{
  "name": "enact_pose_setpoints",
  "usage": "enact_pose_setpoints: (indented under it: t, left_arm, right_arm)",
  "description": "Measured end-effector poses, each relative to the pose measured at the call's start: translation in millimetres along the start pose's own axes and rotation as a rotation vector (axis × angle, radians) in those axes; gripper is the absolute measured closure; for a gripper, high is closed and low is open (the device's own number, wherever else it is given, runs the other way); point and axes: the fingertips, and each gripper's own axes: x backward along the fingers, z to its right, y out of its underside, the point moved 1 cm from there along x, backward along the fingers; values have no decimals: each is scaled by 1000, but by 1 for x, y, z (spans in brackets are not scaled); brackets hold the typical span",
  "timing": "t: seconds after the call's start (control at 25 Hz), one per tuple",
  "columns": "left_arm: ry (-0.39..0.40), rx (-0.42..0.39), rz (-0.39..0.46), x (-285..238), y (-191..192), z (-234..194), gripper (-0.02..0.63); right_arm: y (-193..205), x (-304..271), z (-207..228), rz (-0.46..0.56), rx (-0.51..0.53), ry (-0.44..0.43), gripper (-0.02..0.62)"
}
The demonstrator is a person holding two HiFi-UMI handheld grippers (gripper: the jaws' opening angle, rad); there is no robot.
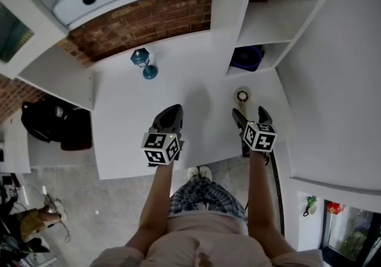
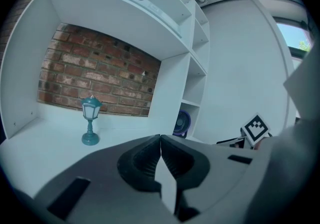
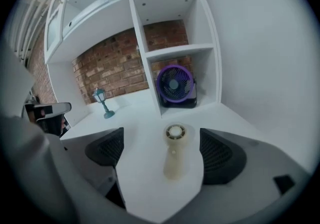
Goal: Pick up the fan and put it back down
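Between the wide-apart jaws of the right gripper [image 3: 163, 151], untouched, a small cream handheld fan [image 3: 173, 162] stood upright on the white counter [image 3: 137, 118], in front of the purple desk fan [image 3: 174, 85] in its shelf cubby. It looked light, stiff, smooth and easily tipped; the slim handle seemed the safest hold. The left gripper [image 2: 161, 160] was closed, empty.

The head view looks from high up, almost straight down at the white desk [image 1: 131, 117]. Both gripper views sit low near it, facing the brick wall [image 2: 100, 78]. All three see the little lamp [image 1: 143, 63]; head and right gripper views share the small fan [image 1: 242, 95].
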Motion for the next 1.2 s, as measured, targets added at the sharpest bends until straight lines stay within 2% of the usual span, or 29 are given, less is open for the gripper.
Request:
enact_pose_setpoints:
  t: [0.04, 0.24, 0.4, 0.56, 0.72, 0.88, 1.2]
  left_arm:
    - [-1, -7, 11, 3, -6, 0, 578]
    - [-5, -43, 68, 22, -35, 2, 578]
    - [-14, -64, 115, 40, -55, 4, 578]
    - [-24, -74, 154, 55, -69, 5, 578]
    - [-35, -83, 189, 69, -80, 4, 578]
    - [-49, -84, 217, 79, -87, 5, 578]
    - [-67, -93, 236, 90, -93, 6, 578]
  right_arm:
    - [-7, 8, -3, 25, 3, -5, 118]
    - [-44, 53, -19, 179, 55, -31, 325]
    - [-72, 84, -32, 298, 71, -59, 368]
    - [-98, 112, -41, 407, 109, -52, 462]
    - [-114, 131, -45, 487, 122, -47, 529]
    - [-125, 145, -46, 539, 138, -37, 577]
    - [-132, 158, -46, 583, 163, -33, 578]
